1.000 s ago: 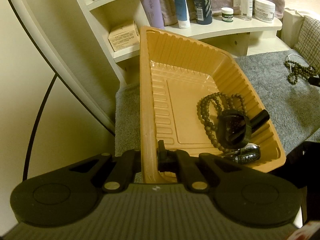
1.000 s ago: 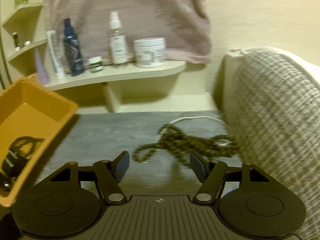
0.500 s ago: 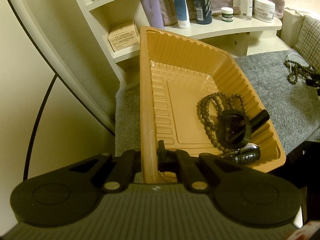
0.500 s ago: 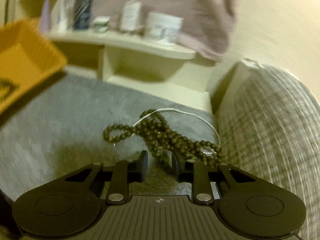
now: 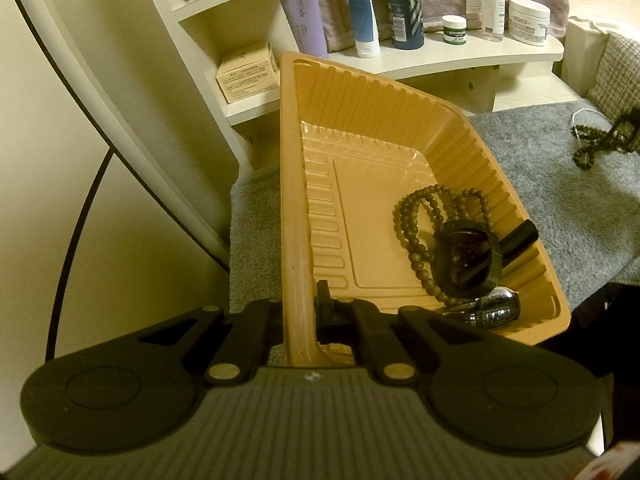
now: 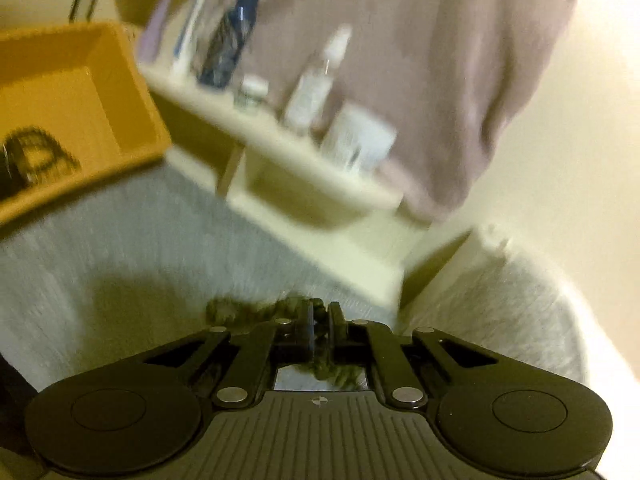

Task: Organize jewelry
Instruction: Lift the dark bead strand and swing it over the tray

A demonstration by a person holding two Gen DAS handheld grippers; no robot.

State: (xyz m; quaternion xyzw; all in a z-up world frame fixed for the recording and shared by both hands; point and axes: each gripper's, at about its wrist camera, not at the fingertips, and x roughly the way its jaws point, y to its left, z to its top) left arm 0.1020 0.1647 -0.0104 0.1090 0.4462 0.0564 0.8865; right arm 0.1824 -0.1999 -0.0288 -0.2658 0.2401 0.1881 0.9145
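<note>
Your right gripper [image 6: 319, 330] had just closed on the bead strand [image 6: 320, 372] above the grey mat [image 5: 540, 168]. The orange tray [image 5: 294, 200], its rim clamped by your left gripper [image 5: 298, 320], lay to the strand's left, tilted.

The orange tray [image 5: 404, 216] is tilted, its near rim clamped between the left gripper's [image 5: 298, 312] fingers. Most of its ribbed floor lies bare on the left and far side; the low right corner is crowded by a loop of beads [image 5: 416, 236], a black round piece [image 5: 466, 258] and a watch [image 5: 496, 308]. Behind the tray, a shelf [image 5: 444, 54] carrying bottles [image 5: 402, 4] and jars [image 5: 528, 20] blocks the way. Grey cloth [image 5: 536, 176] right of the tray is open up to the dark bead strand [image 5: 596, 144] pinched by the right gripper [image 6: 319, 328]; a checked cushion [image 5: 618, 72] walls the far right.
</note>
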